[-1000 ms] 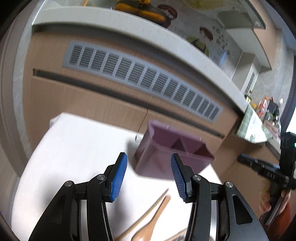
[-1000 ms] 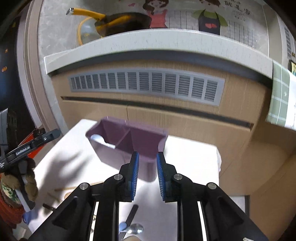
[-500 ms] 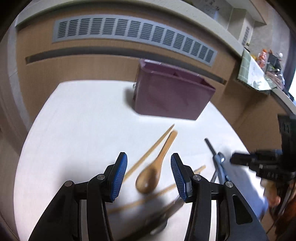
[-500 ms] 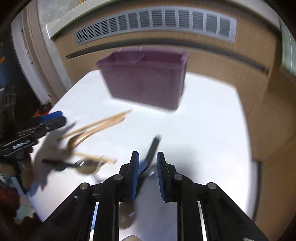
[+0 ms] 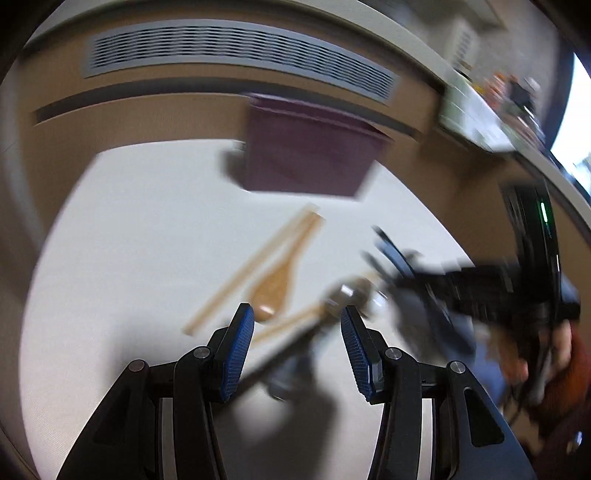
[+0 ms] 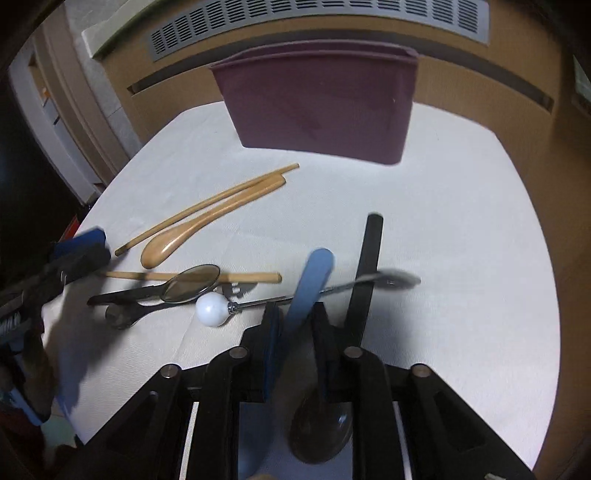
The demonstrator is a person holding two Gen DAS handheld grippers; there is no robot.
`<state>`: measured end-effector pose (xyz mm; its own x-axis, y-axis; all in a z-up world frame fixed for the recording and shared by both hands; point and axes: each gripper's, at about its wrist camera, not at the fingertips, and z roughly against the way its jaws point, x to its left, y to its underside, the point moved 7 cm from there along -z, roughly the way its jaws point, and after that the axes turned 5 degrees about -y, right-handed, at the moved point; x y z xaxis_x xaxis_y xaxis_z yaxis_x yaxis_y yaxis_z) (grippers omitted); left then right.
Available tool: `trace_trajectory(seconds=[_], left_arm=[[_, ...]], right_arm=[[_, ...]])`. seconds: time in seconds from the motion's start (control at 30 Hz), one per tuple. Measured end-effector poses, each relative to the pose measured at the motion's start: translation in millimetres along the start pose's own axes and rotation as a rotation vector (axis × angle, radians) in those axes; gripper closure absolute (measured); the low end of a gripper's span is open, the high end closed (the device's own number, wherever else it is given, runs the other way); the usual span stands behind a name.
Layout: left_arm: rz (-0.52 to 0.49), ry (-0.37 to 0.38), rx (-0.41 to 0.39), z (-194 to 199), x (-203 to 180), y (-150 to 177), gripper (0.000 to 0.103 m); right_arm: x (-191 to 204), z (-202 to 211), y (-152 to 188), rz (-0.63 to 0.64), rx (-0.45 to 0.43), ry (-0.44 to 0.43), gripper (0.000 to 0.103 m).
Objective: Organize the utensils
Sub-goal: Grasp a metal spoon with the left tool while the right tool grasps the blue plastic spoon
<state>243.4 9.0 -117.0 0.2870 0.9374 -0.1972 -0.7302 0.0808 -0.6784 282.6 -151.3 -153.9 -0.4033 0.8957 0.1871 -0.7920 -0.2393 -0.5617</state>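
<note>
A purple utensil holder (image 6: 321, 107) stands at the far side of the white table (image 6: 461, 206); it also shows in the left wrist view (image 5: 310, 155). Loose utensils lie in front of it: a wooden spoon (image 6: 207, 221) beside a wooden chopstick (image 6: 207, 206), a second chopstick (image 6: 192, 276), black-handled spoons (image 6: 162, 291), a white-knobbed metal utensil (image 6: 212, 309), a blue-handled utensil (image 6: 310, 284) and a black-handled spoon (image 6: 365, 273). My right gripper (image 6: 295, 317) hangs narrowly open over the blue handle, not gripping it. My left gripper (image 5: 297, 328) is open above a black-handled spoon (image 5: 295, 336), blurred.
A wooden cabinet front with a grey vent grille (image 6: 317, 22) rises behind the table. The table's near and side edges drop off around the utensils. The other gripper and hand show blurred at the right of the left wrist view (image 5: 498, 291).
Both grippers have tipped down and come lower toward the loose utensils. The right gripper's jaws have opened slightly. The holder has receded toward the top of both views.
</note>
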Motion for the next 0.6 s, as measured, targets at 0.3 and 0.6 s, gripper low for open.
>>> trace_trajectory(seconds=[0.3, 0.6], left_arm=[[-0.351, 0.019, 0.107, -25, -49, 2, 0.053], [-0.332, -0.043, 0.196, -53, -27, -8, 0.053]], right_arm=[[-15, 44, 0, 0.001, -0.116, 0.013, 0.094], [-22, 45, 10, -0.031, -0.117, -0.015, 0.094]])
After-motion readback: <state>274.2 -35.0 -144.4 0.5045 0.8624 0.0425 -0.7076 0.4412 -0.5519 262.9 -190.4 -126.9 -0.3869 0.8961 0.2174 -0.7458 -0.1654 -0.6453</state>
